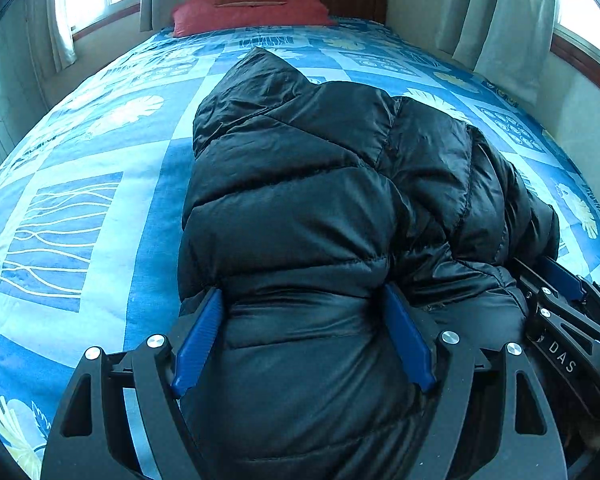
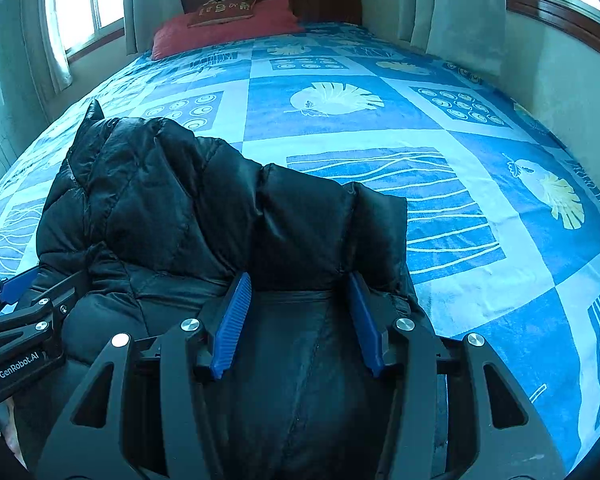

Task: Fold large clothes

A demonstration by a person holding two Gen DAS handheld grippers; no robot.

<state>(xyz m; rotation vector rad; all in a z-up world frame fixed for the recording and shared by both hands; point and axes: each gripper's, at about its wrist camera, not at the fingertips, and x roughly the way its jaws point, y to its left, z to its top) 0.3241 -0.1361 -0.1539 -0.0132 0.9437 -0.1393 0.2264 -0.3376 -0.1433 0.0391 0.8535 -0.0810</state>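
**Both claws on the near end of the puffer jacket**

Left to right. My left claw (image 1: 304,332) is spread wide around a thick bunch of the black hooded puffer jacket (image 1: 320,184), blue pads (image 1: 198,340) pressed into the padding on either side. I judge the wide span suits the bulk: quilted fill will not pinch thin.

My right claw (image 2: 298,320), just beside it, pinches a narrower gather of the same jacket at its near edge, jaws partly closed on the fabric. Two grips side by side let me, I think, carry the hem over evenly.

The jacket lies on the bed (image 2: 480,300), sleeves already tucked in, hood pointing toward the red pillow (image 1: 252,12).

Containers: none in view; nothing holds anything but the bed.
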